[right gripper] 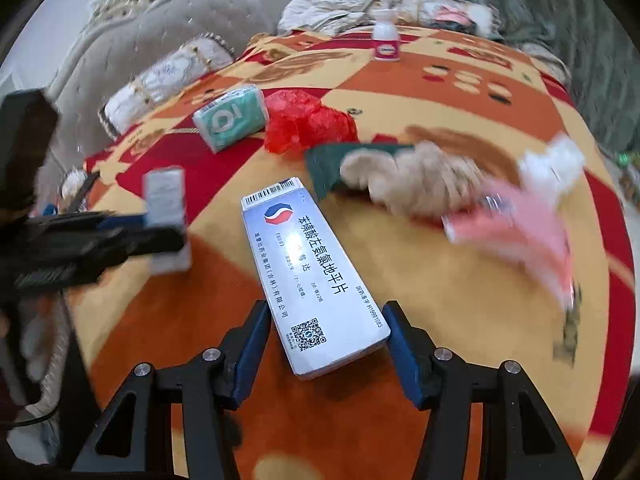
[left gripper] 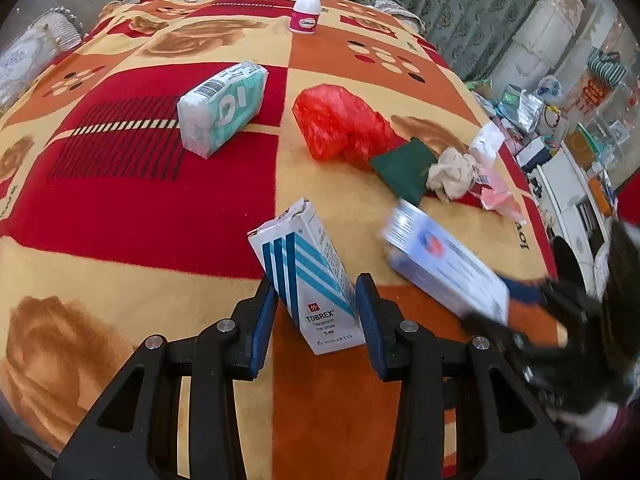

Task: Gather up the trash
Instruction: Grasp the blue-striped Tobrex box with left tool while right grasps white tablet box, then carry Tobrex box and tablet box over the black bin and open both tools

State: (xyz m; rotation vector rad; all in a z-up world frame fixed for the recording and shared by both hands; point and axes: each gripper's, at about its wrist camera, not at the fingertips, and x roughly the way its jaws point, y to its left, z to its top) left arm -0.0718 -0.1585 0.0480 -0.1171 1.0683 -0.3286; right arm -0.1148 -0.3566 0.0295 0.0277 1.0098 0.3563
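Note:
My left gripper (left gripper: 316, 284) is shut on a white Tobrex eye-drop box (left gripper: 308, 276) with teal stripes, held tilted between the blue pads above the patterned blanket (left gripper: 140, 208). My right gripper (right gripper: 326, 308) is shut on a flat white medicine box (right gripper: 312, 268) with a barcode and a QR code. The right wrist view shows the left gripper (right gripper: 132, 232) and its box blurred at the left. Loose on the blanket lie a red plastic bag (left gripper: 340, 124), a dark green piece (left gripper: 400, 168), crumpled beige paper (left gripper: 456, 176) and a pink wrapper (left gripper: 500, 200).
A teal tissue pack (left gripper: 222, 108) lies left of the red bag. A small white bottle (left gripper: 306, 8) with a pink label stands at the blanket's far edge. Cushions (right gripper: 160, 80) line the left side. Shelves and clutter (left gripper: 580, 152) stand beyond the right edge.

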